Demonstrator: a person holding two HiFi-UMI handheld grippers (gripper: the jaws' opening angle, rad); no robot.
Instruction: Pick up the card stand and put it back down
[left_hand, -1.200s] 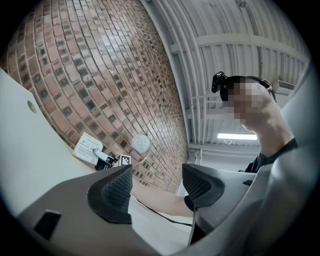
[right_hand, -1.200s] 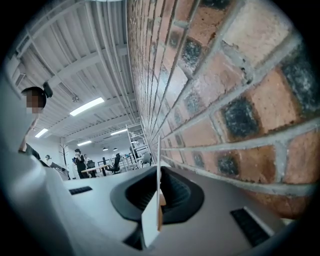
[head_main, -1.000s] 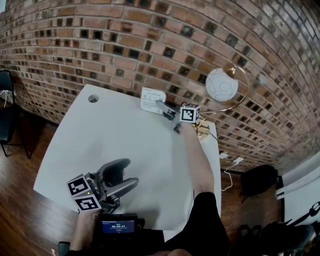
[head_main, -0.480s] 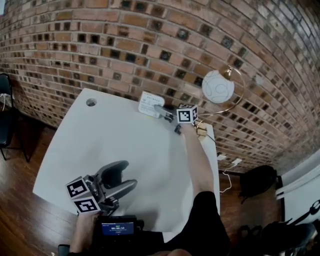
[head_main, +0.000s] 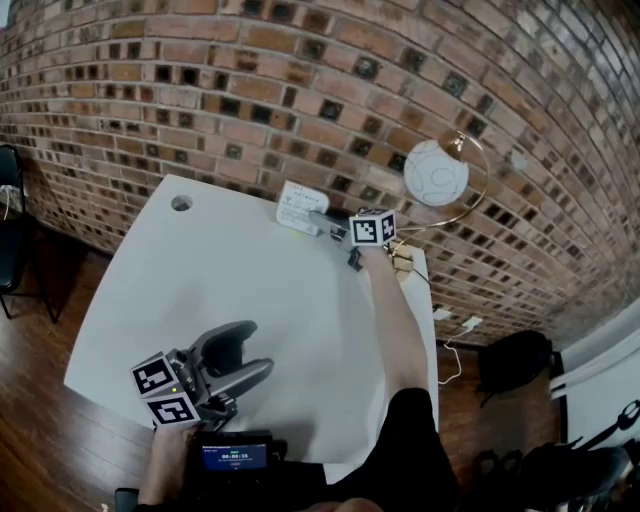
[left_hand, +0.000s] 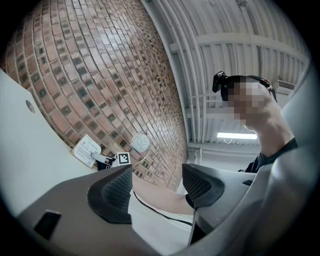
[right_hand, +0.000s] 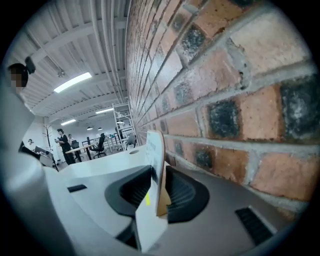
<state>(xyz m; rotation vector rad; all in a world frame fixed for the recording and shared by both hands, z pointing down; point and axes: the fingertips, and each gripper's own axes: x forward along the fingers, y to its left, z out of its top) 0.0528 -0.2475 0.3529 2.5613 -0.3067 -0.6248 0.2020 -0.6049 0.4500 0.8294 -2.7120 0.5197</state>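
Right gripper view shows the thin white paper card stand upright between the right gripper's jaws, which have just been opening and stand loose around it. It is at the white table's far edge, beside the red brick wall. It is likely light, stiff and easily toppled, so grip its flat faces. Free room lies away from the wall. The left gripper gapes empty.
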